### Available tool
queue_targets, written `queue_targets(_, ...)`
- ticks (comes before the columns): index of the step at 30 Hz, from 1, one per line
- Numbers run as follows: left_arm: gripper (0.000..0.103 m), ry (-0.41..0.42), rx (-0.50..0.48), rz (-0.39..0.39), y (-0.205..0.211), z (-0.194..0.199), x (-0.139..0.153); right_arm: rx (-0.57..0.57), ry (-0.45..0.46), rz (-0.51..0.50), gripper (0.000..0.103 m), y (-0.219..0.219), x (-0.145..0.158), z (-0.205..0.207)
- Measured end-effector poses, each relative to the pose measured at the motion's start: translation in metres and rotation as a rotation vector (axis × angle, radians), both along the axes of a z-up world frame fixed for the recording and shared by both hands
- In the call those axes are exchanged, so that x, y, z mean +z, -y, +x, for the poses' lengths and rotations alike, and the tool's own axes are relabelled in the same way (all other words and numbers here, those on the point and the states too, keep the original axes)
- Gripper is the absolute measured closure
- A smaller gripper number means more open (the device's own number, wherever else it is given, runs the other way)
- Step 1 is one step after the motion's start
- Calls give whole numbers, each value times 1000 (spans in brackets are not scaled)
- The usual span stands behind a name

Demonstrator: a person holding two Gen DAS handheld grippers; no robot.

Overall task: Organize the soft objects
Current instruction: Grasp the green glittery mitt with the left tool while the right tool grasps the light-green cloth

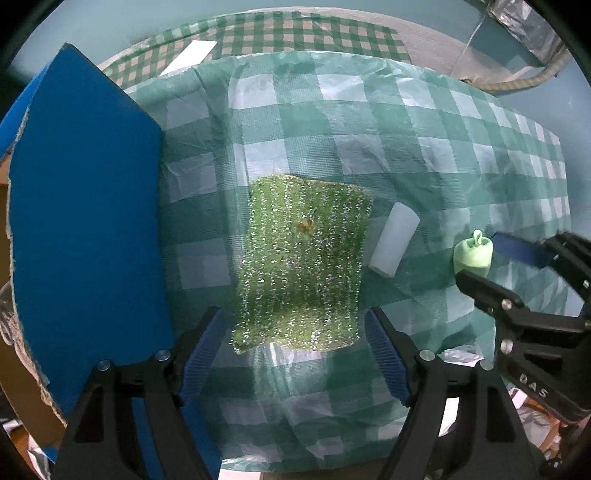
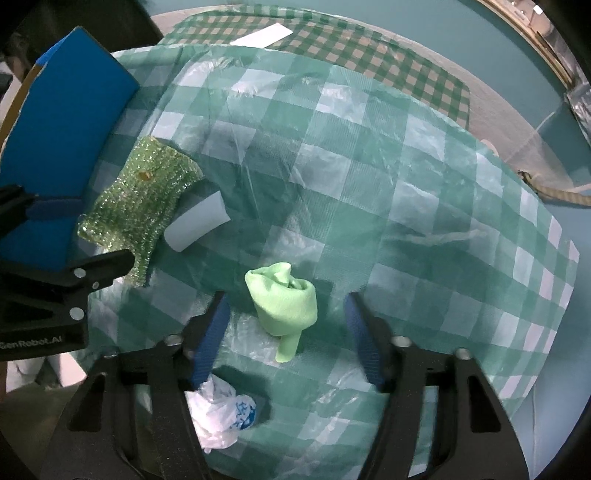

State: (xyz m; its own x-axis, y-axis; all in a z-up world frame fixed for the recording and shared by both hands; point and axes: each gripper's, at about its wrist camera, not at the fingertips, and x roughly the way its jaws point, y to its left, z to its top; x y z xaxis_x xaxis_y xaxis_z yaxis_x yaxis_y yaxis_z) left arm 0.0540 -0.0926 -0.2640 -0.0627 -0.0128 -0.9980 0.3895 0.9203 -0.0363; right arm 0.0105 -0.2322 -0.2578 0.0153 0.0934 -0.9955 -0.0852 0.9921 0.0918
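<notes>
— Checked plastic sheeting (image 1: 369, 122) in teal and white covered the table, with a smaller green-checked cloth (image 1: 295, 35) behind it and a pale blue wall beyond. What did the left wrist view give you?

— It looked straight down on the green glittery scouring cloth (image 1: 301, 264), lying flat between the fingers of the left gripper (image 1: 295, 354). Those jaws stood wide, clear of both its edges, holding nothing. A white foam cylinder (image 1: 395, 240) lay just right of the cloth, and a blue box flap (image 1: 85, 221) rose at the left.

— And the right wrist view?

— Only there did the crumpled white plastic bag (image 2: 221, 417) show, beside the near left finger. The light green rolled cloth (image 2: 286, 304) sat on the sheeting between the fingers of the right gripper (image 2: 286, 325); gaps showed on both sides, so the pads were not pressing it.

— Was that cloth visible from the left?

— Partly. The right gripper's fingers framed it at the picture's edge, and one black finger cut off its lower part.

— Anything unclear?

— The brownish speck (image 1: 306, 225) on the scouring cloth; I could not tell what it was. The box's inside was hidden.
</notes>
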Motion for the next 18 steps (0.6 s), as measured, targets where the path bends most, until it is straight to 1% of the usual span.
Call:
queue_targets(1, 22, -4, -1, -3, 0, 1, -1, -3, -2, 4, 63, 1, 0, 0)
queue_targets(3, 22, -10, -9, -1, 1, 3, -4, -7, -1, 8, 68, 2, 0, 0)
queue_targets(9, 22, -20, -30, 15, 12, 12, -15, -25, 10, 22, 70, 6, 6, -1)
queue_targets(15, 22, -34, -26, 40, 21, 18, -31, -36, 15, 26, 71, 11, 9, -2)
queue_targets(18, 24, -42, -14, 38, 22, 18, -35, -43, 15, 30, 71, 13, 9, -1)
